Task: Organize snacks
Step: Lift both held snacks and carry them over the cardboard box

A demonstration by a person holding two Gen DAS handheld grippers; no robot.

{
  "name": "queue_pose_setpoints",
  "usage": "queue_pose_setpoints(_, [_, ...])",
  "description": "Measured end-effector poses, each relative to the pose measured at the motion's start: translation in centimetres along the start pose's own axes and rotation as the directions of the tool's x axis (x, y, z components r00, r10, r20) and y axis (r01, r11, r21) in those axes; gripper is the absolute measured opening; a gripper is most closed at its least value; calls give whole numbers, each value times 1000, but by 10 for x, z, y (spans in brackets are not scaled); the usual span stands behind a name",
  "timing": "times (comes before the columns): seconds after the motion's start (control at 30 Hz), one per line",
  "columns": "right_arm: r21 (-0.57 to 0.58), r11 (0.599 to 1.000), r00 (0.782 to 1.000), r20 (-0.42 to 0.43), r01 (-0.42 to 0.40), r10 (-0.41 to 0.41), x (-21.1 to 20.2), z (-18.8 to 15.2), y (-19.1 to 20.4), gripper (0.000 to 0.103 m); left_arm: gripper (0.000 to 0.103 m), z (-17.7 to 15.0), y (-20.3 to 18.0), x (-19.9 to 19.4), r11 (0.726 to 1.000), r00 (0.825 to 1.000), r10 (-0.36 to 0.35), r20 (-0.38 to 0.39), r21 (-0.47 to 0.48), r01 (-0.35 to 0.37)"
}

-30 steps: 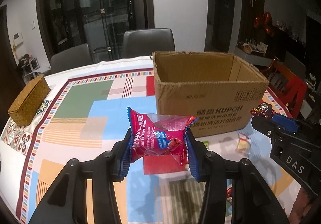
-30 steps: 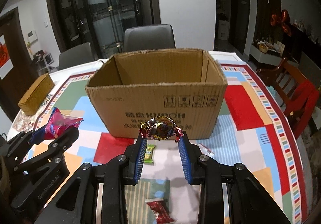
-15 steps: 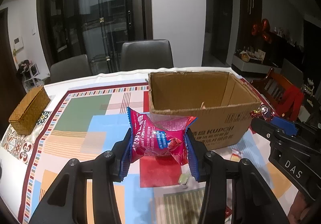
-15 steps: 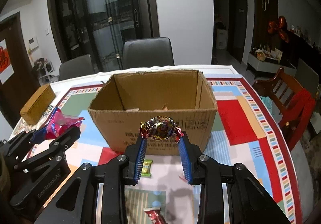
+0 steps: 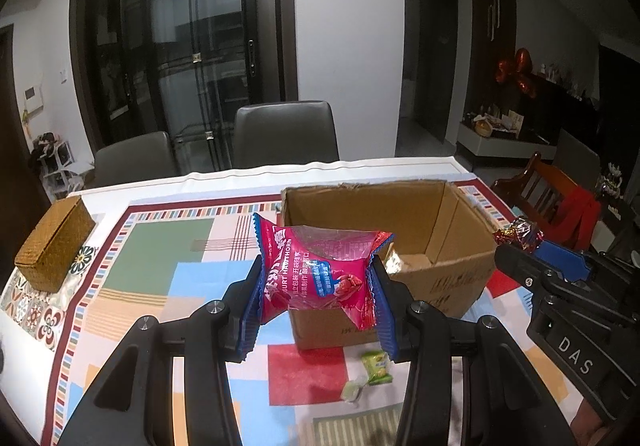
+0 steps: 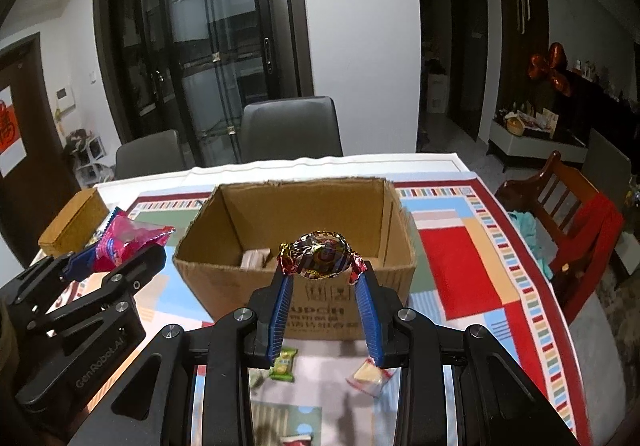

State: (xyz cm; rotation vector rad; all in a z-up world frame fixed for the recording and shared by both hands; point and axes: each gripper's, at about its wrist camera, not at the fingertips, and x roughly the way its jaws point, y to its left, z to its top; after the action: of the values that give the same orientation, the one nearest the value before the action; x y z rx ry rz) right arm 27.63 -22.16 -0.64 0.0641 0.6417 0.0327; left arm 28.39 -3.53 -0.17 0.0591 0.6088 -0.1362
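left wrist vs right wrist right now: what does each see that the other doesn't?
Left wrist only: a pale crumpled wrapper beside the green candy. Right wrist only: a clear-wrapped yellow sweet and a red packet at the bottom edge. Both: the cardboard box, woven box, left gripper shut on the pink hawthorn packet, right gripper shut on the foil candy.
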Motion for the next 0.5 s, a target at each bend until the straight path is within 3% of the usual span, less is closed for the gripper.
queue_pose_setpoints(0.5, [0, 1000, 999, 24, 30, -30, 15, 23, -12, 34, 47, 21, -12, 23, 1000, 1000, -12, -2, 4, 12])
